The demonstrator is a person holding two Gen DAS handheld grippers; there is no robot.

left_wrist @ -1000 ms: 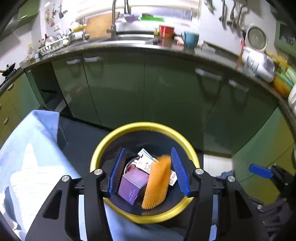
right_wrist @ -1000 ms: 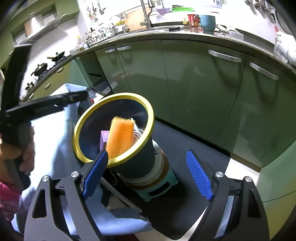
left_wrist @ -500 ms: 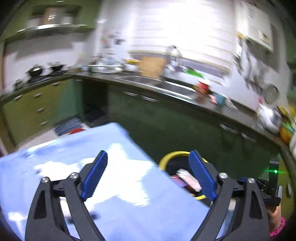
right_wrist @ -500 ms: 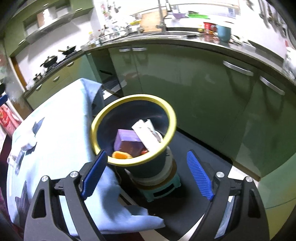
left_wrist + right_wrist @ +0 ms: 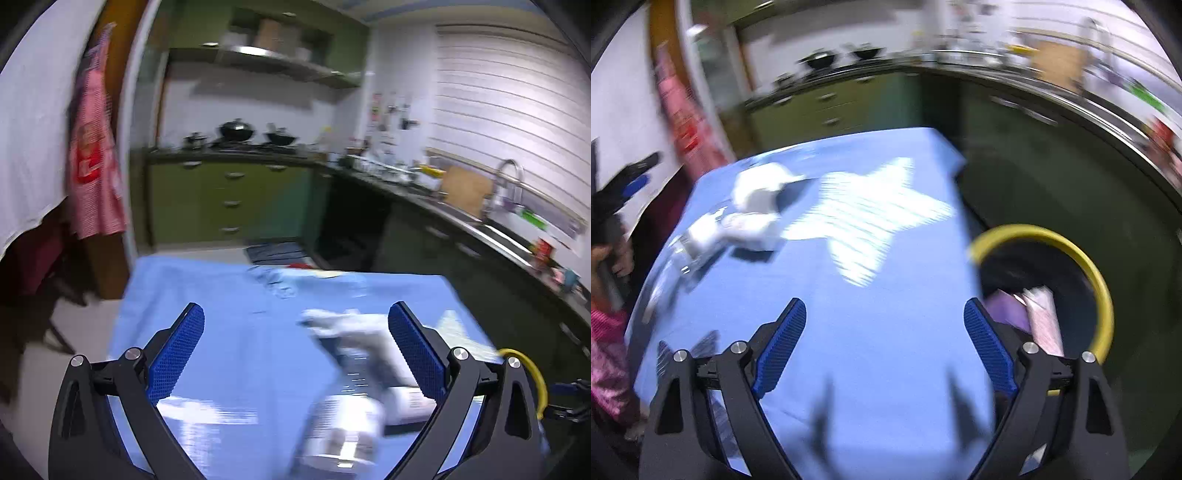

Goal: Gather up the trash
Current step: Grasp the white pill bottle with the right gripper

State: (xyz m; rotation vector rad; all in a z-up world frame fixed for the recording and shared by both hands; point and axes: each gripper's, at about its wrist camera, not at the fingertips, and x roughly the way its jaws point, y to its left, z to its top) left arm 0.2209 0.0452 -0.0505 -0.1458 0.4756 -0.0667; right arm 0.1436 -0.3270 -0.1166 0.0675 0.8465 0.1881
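Both views are blurred by motion. My left gripper (image 5: 295, 354) is open and empty above the blue-clothed table (image 5: 229, 295). Blurred white trash (image 5: 362, 373) lies on the cloth just ahead of it, towards its right finger. My right gripper (image 5: 884, 347) is open and empty over the table (image 5: 886, 317). Crumpled white trash (image 5: 753, 210) lies at the far left of that view. The dark bin with a yellow rim (image 5: 1082, 258) stands off the table's right edge, with a purple box (image 5: 1008, 310) and a pale packet (image 5: 1043, 317) inside. The rim also shows in the left wrist view (image 5: 532, 373).
Green kitchen cabinets (image 5: 229, 199) and a dark counter with a sink (image 5: 491, 229) run along the back and right. Pots (image 5: 236, 129) sit on the stove. A red apron (image 5: 92, 162) hangs at left. A white star pattern (image 5: 871, 218) marks the cloth.
Both grippers have swung left from the bin to the table. The orange sponge fell from the left gripper into the bin, and the left jaws opened wide.
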